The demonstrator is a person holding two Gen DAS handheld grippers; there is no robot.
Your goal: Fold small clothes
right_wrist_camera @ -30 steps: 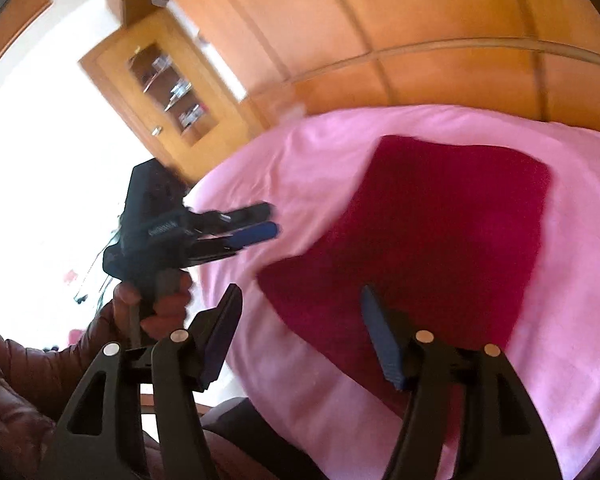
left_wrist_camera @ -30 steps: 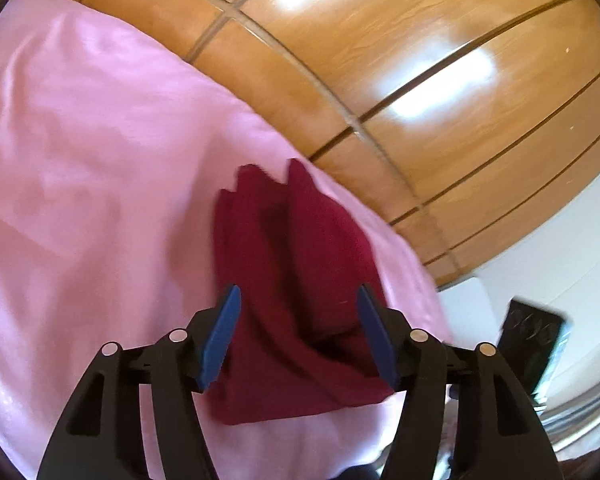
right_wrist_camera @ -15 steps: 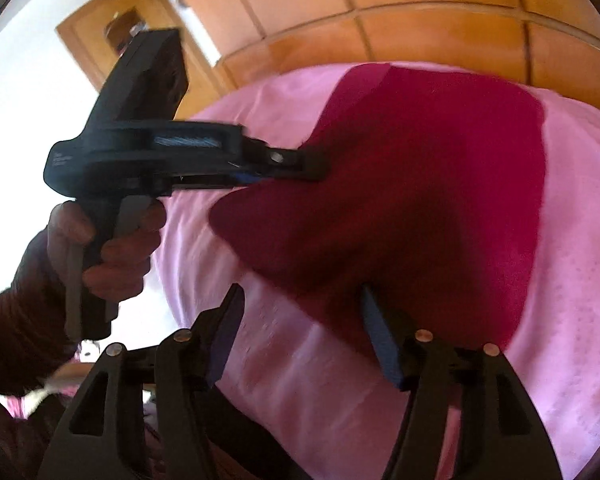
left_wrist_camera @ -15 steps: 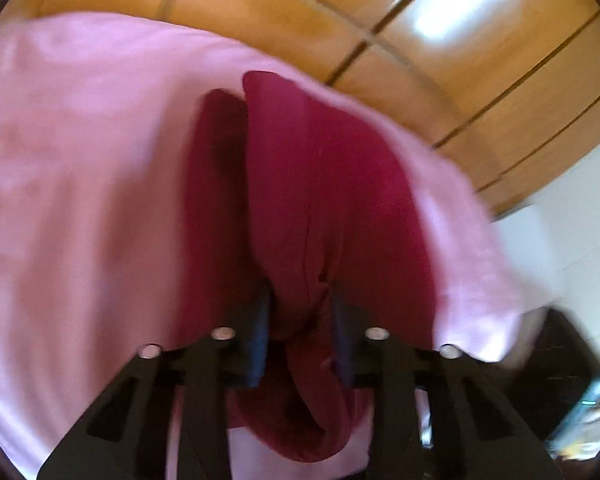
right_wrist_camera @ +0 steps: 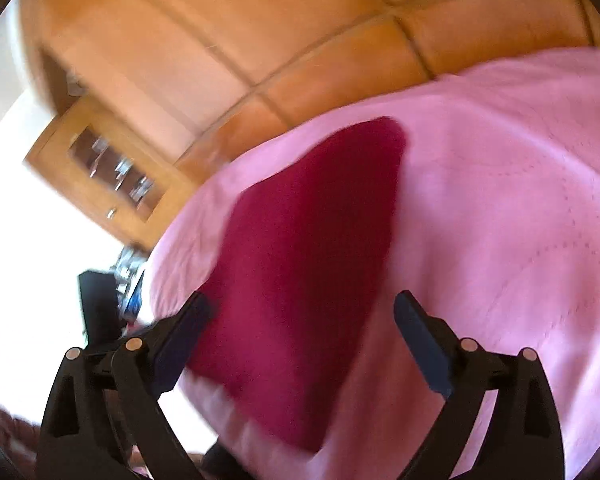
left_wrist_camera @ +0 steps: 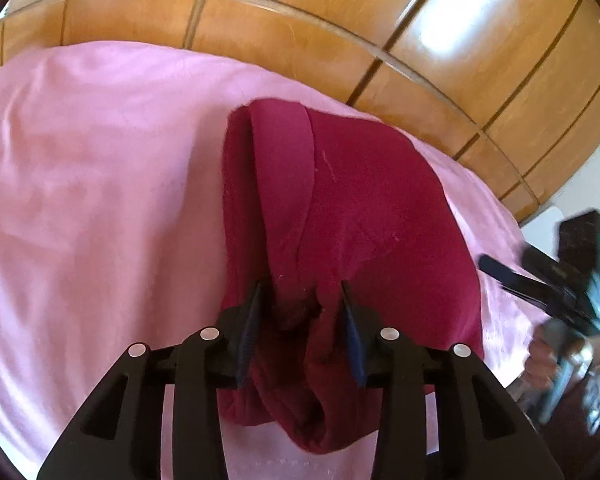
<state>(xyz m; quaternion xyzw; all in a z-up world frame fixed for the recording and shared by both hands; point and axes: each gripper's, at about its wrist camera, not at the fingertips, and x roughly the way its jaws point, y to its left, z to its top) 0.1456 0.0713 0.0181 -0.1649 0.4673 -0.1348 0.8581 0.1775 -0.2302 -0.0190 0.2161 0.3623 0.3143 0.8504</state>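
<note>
Wood-panelled wall (left_wrist_camera: 340, 12) fills the background in both views, glossy, with grooved seams. A glass-fronted wooden cabinet (right_wrist_camera: 112, 172) stands at the left of the right wrist view, blurred.

Bed with pink cover (left_wrist_camera: 92, 200) takes up most of the lower frame; cover lightly creased, stitched dotted pattern visible on its right in the right wrist view.

Dark red garment (left_wrist_camera: 364, 216) lies on the pink cover near the bed's far edge, partly folded: one band of cloth doubled over along its left side, the near end bunched into a hanging pleat.

Left tongs (left_wrist_camera: 300, 320): jaws opening, at a middling gap, the bunched near end of the garment between the blue pads; pads no longer look pressed on it.

Right tongs (right_wrist_camera: 300, 340): jaws opening, spread wide, over the garment's near corner, gripping nothing. View motion-blurred.

A hand (left_wrist_camera: 548, 360) on the right tongs' handle shows at the right edge of the left wrist view.
</note>
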